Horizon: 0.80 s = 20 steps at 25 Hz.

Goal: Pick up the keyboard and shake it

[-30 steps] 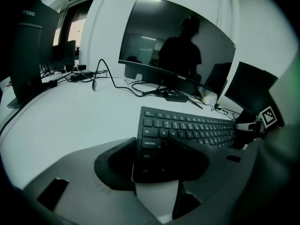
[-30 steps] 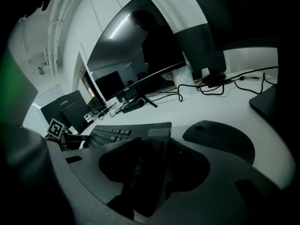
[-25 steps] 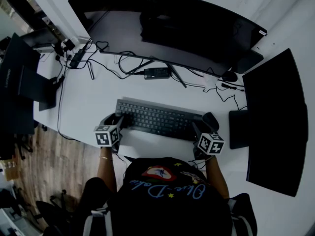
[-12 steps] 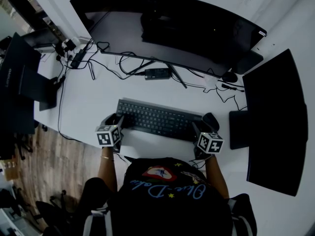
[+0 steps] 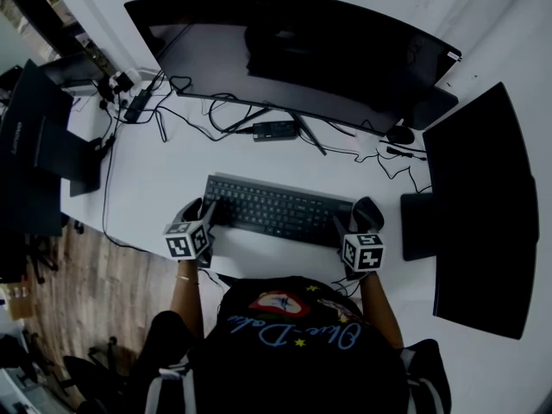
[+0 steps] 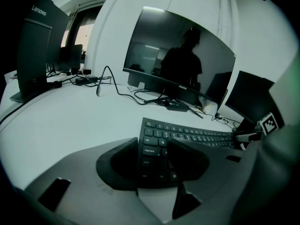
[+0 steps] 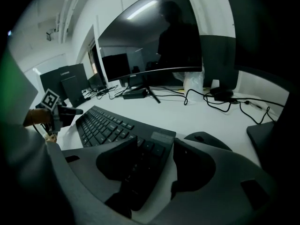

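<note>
Desk [image 5: 155,179]: white top, with bare patches at 9 and 6 o'clock of the keyboard.
Keyboard [image 5: 276,210]: dark, at the middle near the front edge, long side across.
Mouse [image 5: 369,214]: dark, just beside the keyboard's 3 o'clock end.
Curved monitor [image 5: 293,54]: at 12 o'clock, on a stand.
Second monitor [image 5: 483,205]: at 3 o'clock.
Power brick [image 5: 276,130]: at 12 o'clock, between keyboard and curved monitor.
Cables [image 5: 194,110]: black loops at 11 o'clock.
Power strip [image 5: 136,102]: far corner at 10 o'clock.
Third screen [image 5: 34,145]: at 9 o'clock, on the desk's edge.
</note>
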Motion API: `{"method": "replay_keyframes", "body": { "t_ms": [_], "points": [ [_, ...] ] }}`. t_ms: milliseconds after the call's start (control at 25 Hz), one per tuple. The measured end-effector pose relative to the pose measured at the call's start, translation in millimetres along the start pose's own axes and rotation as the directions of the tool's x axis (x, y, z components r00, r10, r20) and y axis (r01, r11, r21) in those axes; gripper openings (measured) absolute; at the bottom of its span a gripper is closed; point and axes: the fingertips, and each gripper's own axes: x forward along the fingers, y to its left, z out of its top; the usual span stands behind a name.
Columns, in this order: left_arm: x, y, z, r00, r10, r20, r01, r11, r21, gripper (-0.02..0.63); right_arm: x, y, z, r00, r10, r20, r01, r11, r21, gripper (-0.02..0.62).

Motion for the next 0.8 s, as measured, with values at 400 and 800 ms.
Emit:
{"method": "replay_keyframes", "body": {
  "t_ms": [400, 800],
  "points": [
    [-11, -48, 27, 0.990, -0.088, 0.107, 0.080, 0.994, 0.074, 0.066, -21, 15, 32, 0.991, -0.006, 0.133, 0.001, 0.999, 0.038, 0.114],
    [-33, -112, 48, 0.962, -0.224, 0.158, 0.193, 0.962, 0.193, 0.011, -57, 24, 64, 0.961, -0.021, 0.277, 0.003, 0.998, 0.062, 0.000]
  ]
}}
